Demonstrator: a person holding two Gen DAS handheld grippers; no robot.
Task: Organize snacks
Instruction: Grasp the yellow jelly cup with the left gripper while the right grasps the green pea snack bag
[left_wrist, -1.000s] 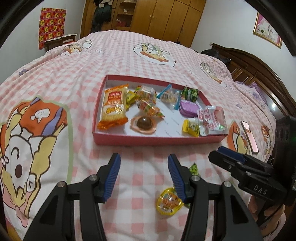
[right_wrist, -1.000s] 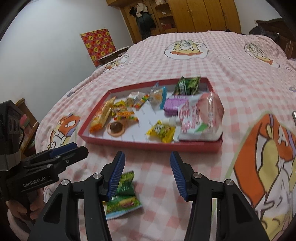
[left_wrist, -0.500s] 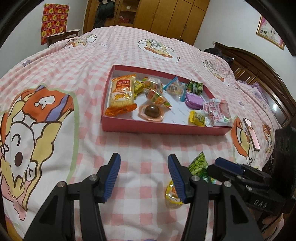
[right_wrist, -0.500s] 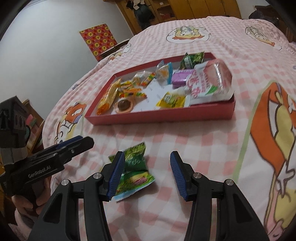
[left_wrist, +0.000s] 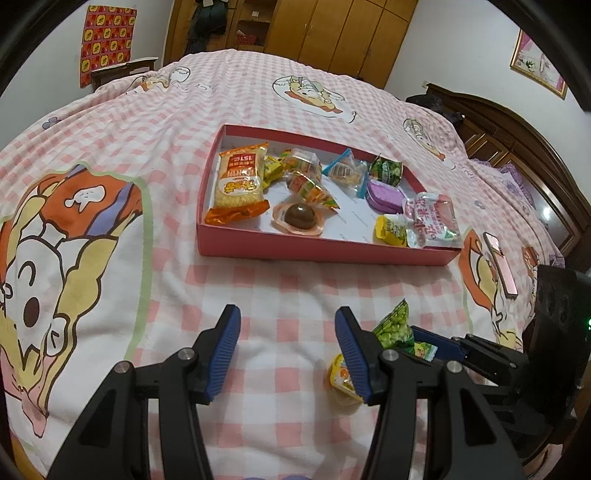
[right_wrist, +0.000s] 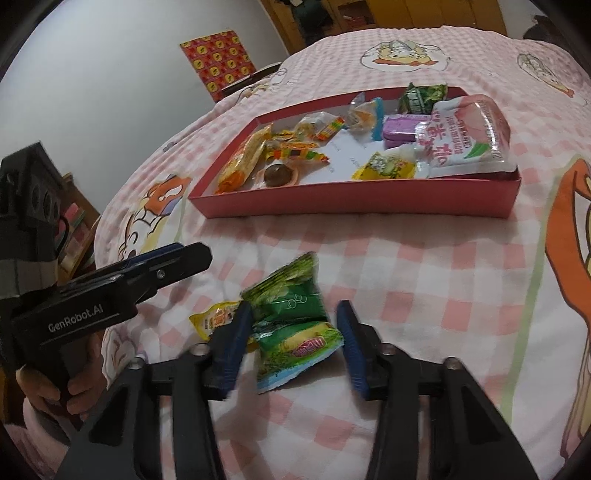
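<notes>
right gripper (right_wrist: 293, 336) fingers just been closing round green snack bag (right_wrist: 295, 321) on bed (right_wrist: 424, 288), not squeezing yet. left gripper (left_wrist: 288, 350) half open, holds nothing. yellow snack (left_wrist: 341, 380) beside it. red box (right_wrist: 354, 199) w/ snacks behind.

One red tray (left_wrist: 317, 252) holds roughly ten snack packets, though overlaps blur the count. Two packets lie loose on the bed: one green packet (right_wrist: 295, 317) and one yellow packet (right_wrist: 216, 318).
</notes>
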